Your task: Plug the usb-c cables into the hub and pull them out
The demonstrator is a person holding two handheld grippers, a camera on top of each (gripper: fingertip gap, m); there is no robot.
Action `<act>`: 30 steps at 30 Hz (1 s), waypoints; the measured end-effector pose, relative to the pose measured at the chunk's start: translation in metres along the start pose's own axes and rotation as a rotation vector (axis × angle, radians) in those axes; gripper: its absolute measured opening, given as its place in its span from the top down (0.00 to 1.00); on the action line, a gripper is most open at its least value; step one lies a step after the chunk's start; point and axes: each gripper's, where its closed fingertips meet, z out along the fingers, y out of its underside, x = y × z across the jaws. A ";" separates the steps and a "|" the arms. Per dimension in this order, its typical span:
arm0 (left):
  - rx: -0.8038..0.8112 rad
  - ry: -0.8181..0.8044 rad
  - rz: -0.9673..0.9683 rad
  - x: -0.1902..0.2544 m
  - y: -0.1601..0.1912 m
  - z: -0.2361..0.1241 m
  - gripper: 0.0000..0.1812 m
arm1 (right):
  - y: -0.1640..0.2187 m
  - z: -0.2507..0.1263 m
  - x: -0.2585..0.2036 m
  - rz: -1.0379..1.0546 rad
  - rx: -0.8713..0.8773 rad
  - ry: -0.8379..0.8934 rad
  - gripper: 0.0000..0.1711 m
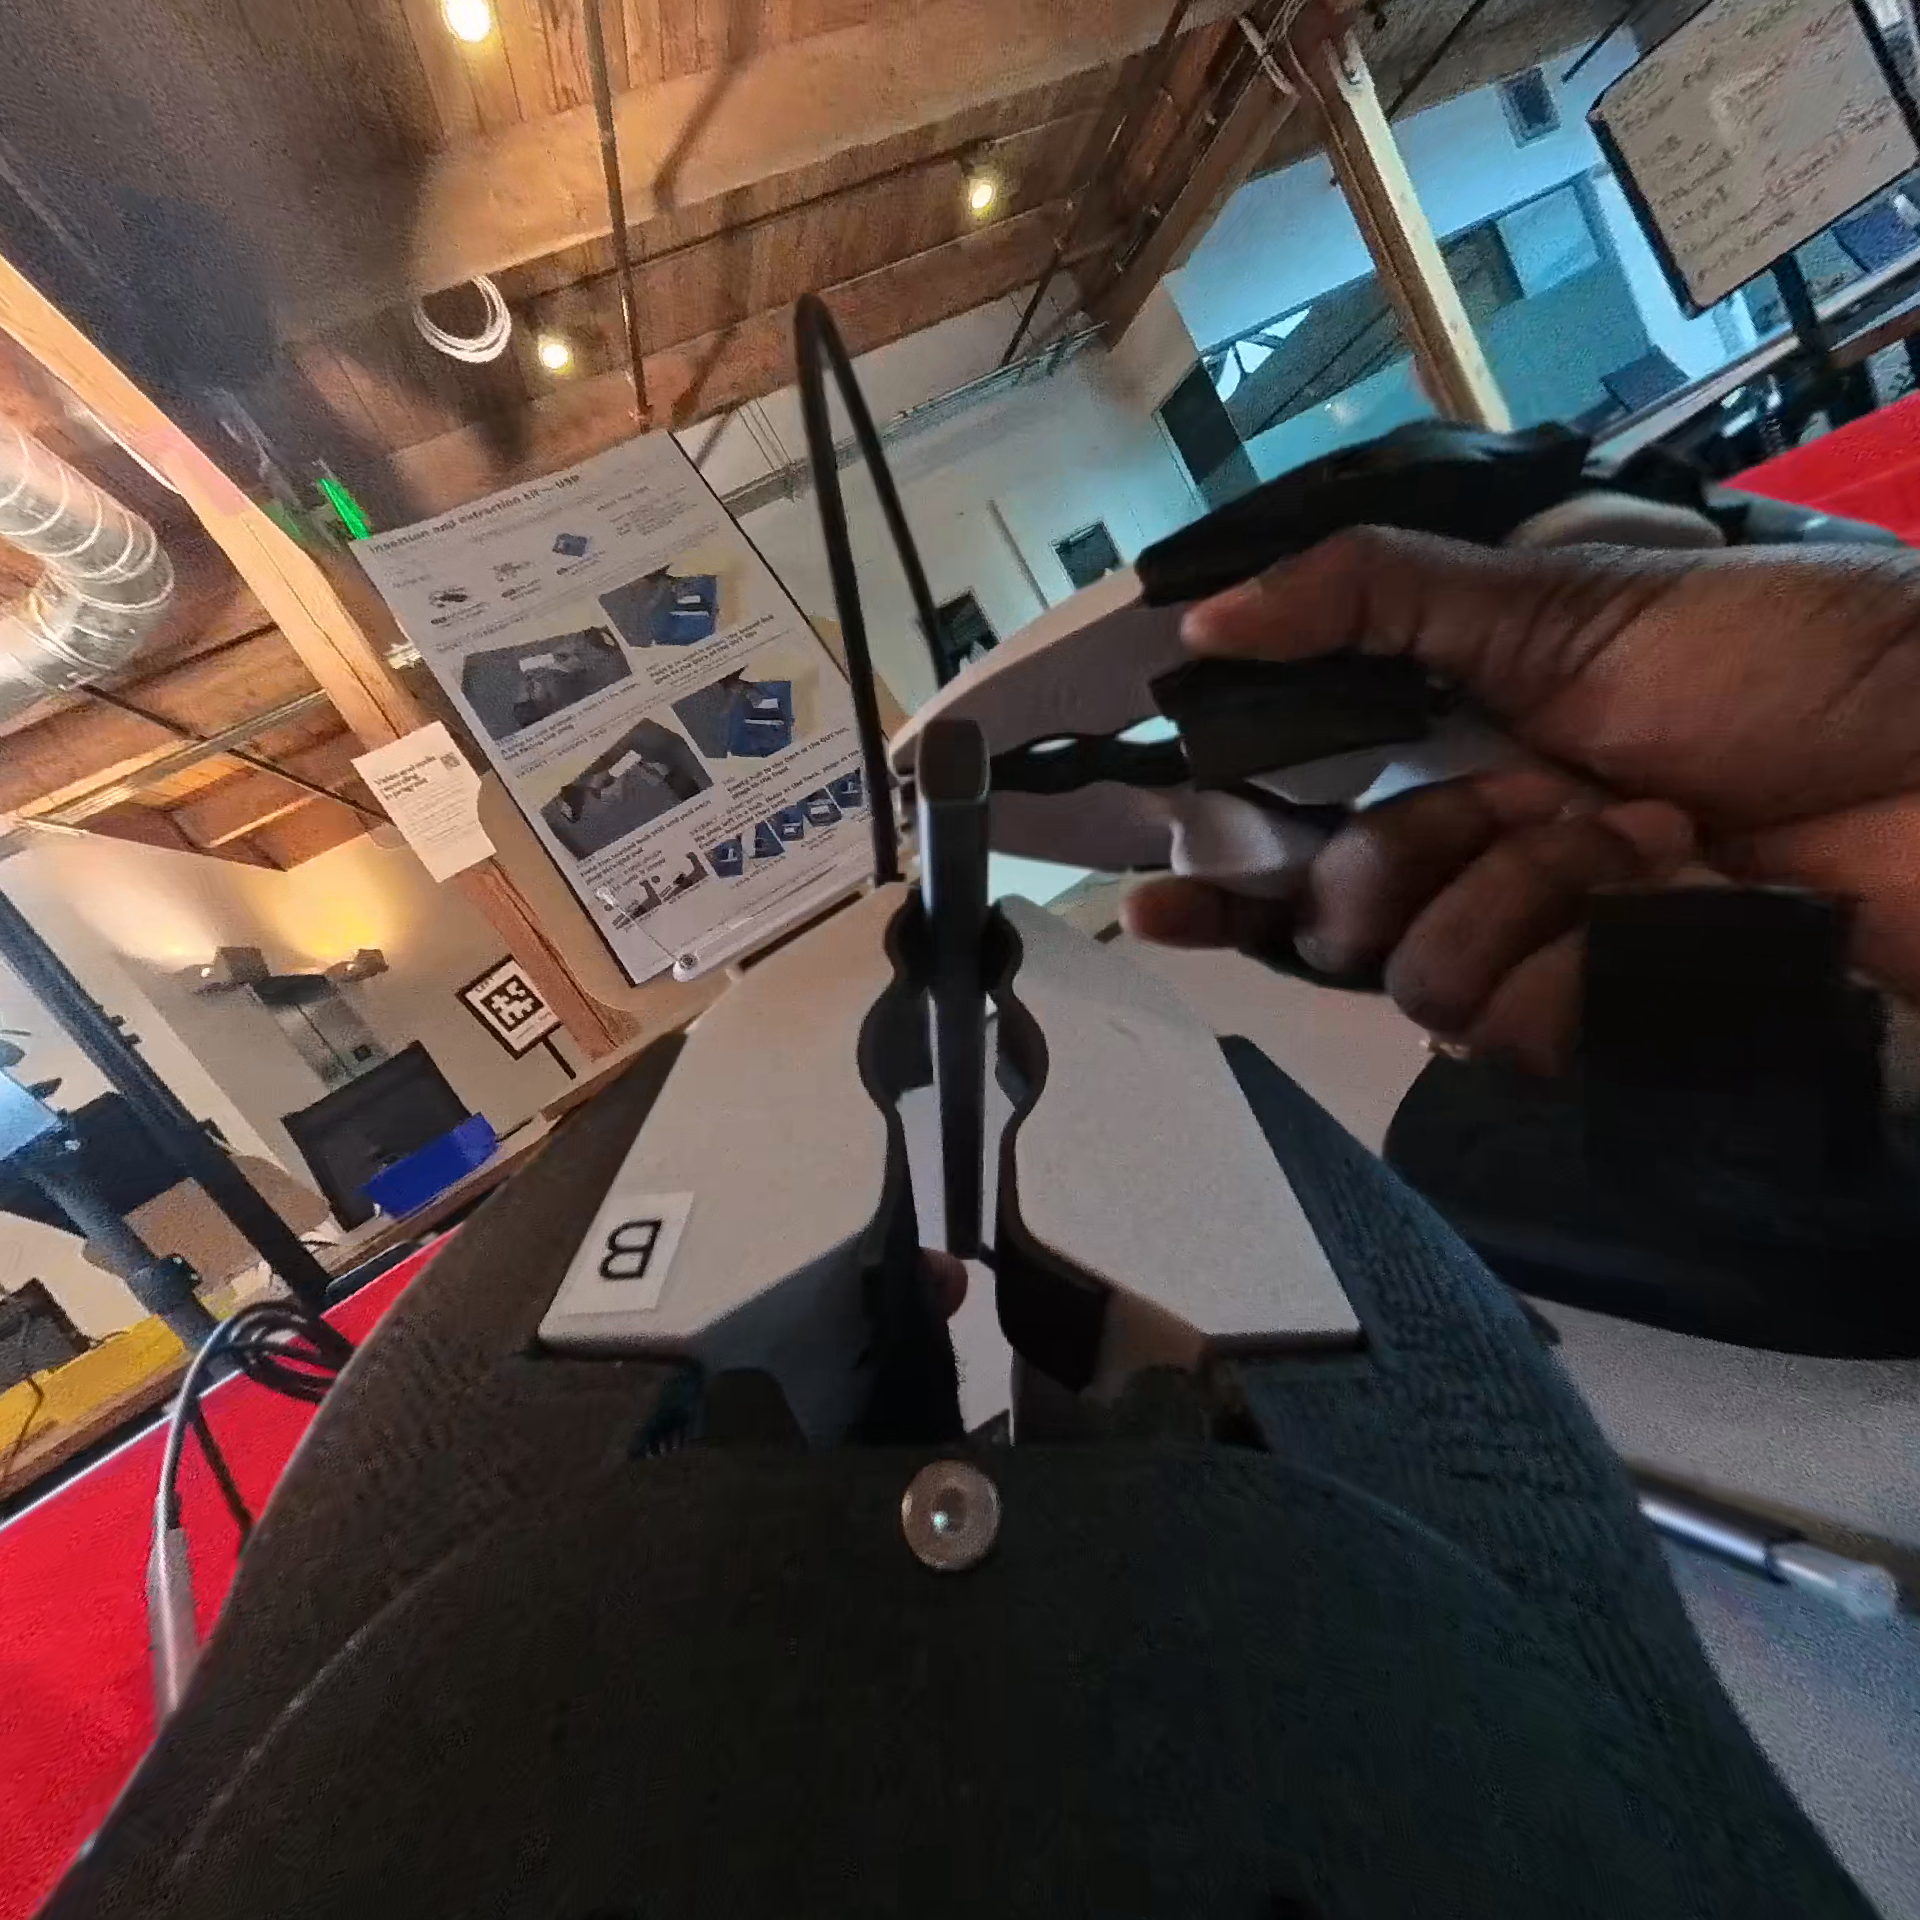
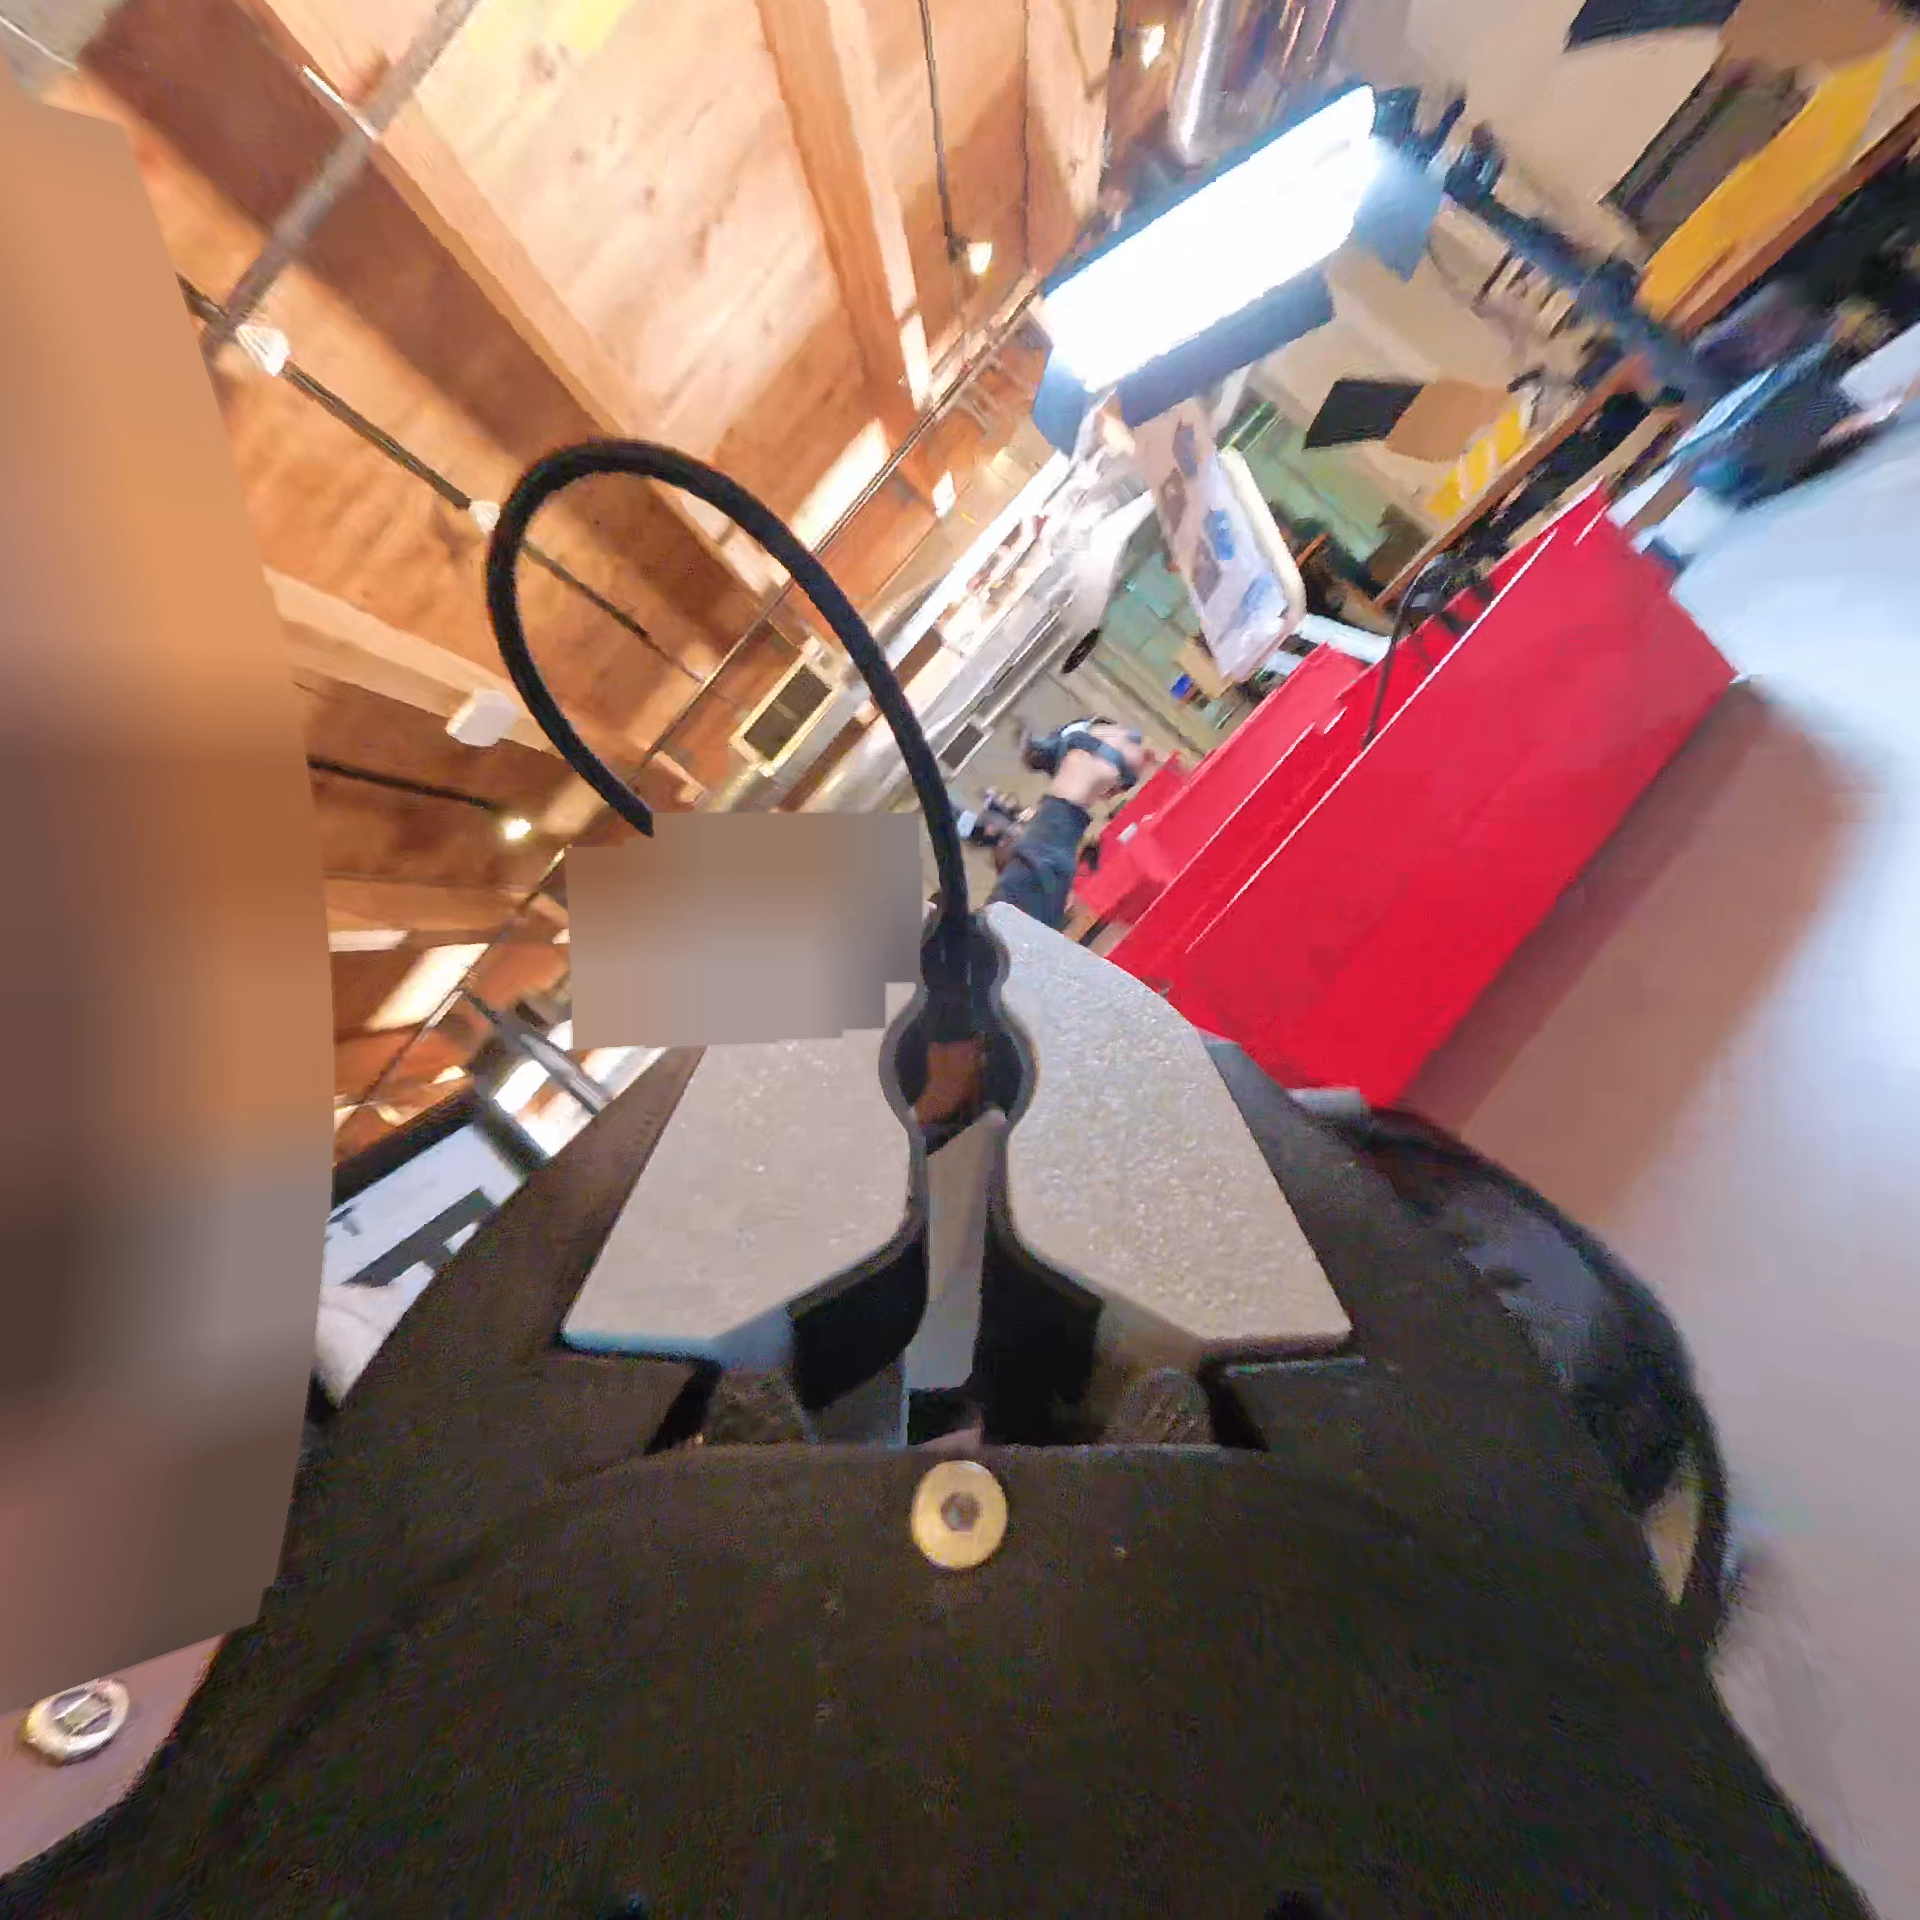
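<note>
My left gripper (image 1: 951, 935) jaws are clamped on the slim dark-grey hub (image 1: 954, 997), held edge-on. Right gripper (image 2: 961, 997) jaws pinch the black usb-c cable (image 2: 727, 540) w/ silver plug. Looks unplugged atm, can't tell how many rounds are left.

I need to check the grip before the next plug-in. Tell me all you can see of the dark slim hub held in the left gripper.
The hub is a slim, dark grey bar, metallic-looking with a matte finish and a rounded far end. It stands edge-on to the camera, pointing forward, clamped between the pale fingers of the left gripper, which is shut on it. A thin black cable arches up just behind it; where that cable joins cannot be seen. No ports show.
</note>
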 end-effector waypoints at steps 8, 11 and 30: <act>-0.044 -0.021 -0.015 -0.002 0.003 0.002 0.94 | 0.027 -0.002 0.000 0.038 -0.009 -0.033 0.93; -0.090 0.001 0.004 0.001 0.007 0.005 0.94 | 0.025 -0.004 0.004 -0.058 -0.019 0.018 0.94; -0.042 0.055 -0.132 0.008 0.006 0.004 0.94 | 0.012 -0.012 -0.001 -0.272 -0.003 0.084 0.94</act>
